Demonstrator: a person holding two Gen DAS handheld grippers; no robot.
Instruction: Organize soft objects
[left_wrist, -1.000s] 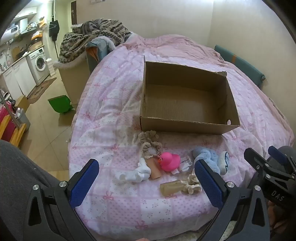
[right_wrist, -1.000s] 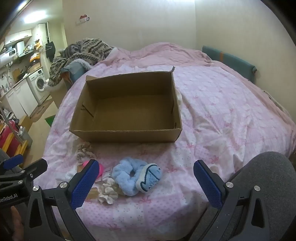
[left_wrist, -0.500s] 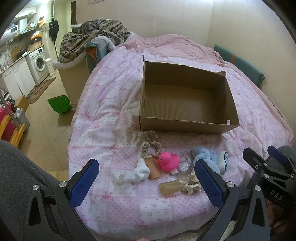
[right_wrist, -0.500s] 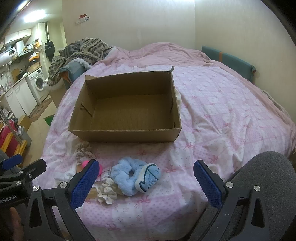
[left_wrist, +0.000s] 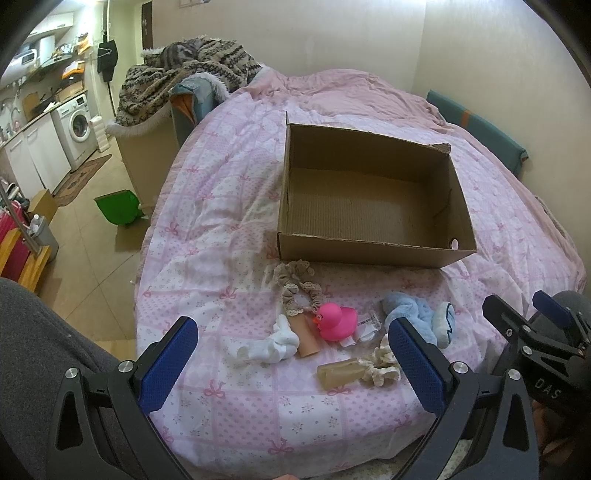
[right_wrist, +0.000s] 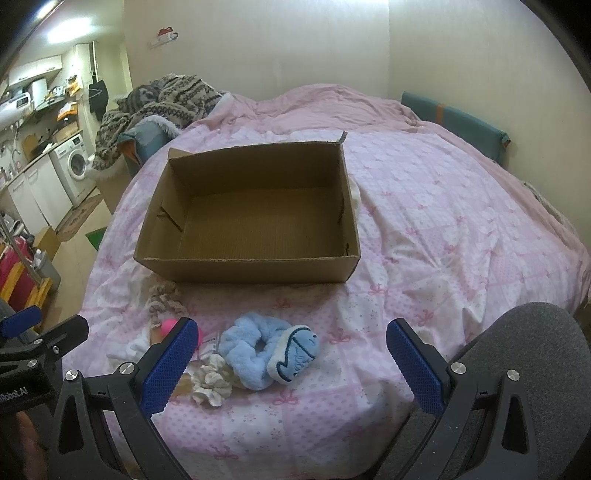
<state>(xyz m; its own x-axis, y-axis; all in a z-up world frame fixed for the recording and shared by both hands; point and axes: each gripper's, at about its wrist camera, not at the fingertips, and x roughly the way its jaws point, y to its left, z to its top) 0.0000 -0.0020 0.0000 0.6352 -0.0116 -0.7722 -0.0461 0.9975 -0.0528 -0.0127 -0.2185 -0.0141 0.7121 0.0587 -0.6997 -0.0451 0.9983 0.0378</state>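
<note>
Hovering with left gripper (left_wrist: 291, 354) and right gripper (right_wrist: 291, 354) both spread wide and empty, eyeing the blue scrunchie (right_wrist: 258, 350) lying near the empty cardboard box (right_wrist: 251, 267) on the bed, likely needing a deep, centred pinch.

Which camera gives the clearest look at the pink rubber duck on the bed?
The left wrist view: the pink rubber duck lies whole and unobstructed between the white sock and the blue scrunchie. In the right wrist view only a pink sliver shows behind a finger of the right hand-held gripper.
</note>
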